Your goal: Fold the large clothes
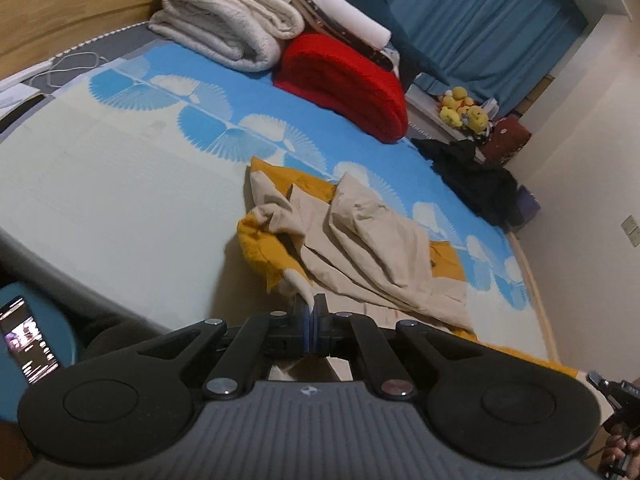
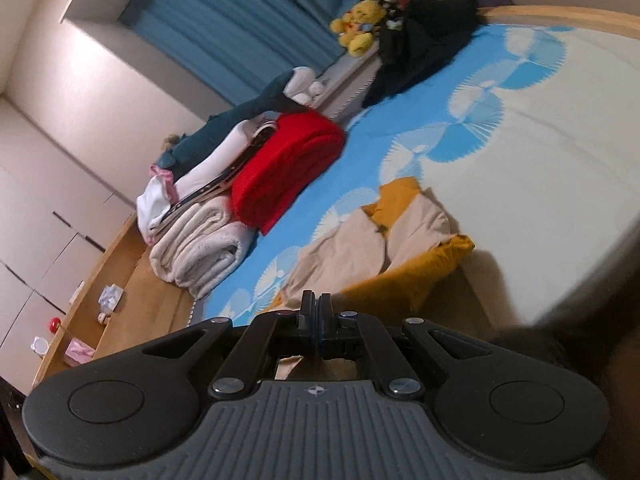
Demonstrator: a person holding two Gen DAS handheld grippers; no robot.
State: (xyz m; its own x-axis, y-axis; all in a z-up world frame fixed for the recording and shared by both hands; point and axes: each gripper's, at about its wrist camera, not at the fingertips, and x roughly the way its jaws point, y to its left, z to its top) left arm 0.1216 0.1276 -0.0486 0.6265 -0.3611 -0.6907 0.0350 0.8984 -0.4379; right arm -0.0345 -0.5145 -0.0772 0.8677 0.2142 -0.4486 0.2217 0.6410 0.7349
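Note:
A large garment with a mustard-yellow outside and beige lining (image 1: 360, 248) lies crumpled on the bed near its front edge; it also shows in the right wrist view (image 2: 384, 248). My left gripper (image 1: 315, 304) is shut on a beige edge of the garment. My right gripper (image 2: 316, 304) is shut on a mustard edge of the same garment. Both hold it low over the bed. The right gripper's body (image 1: 616, 400) shows at the lower right of the left wrist view.
The bed (image 1: 120, 184) has a pale sheet with blue fan prints. A folded red blanket (image 1: 344, 80), a cream blanket (image 1: 228, 16) and stacked clothes sit at the head. Dark clothes (image 1: 476, 176) lie at the far edge. Yellow plush toys (image 1: 464, 112), a phone (image 1: 28, 344).

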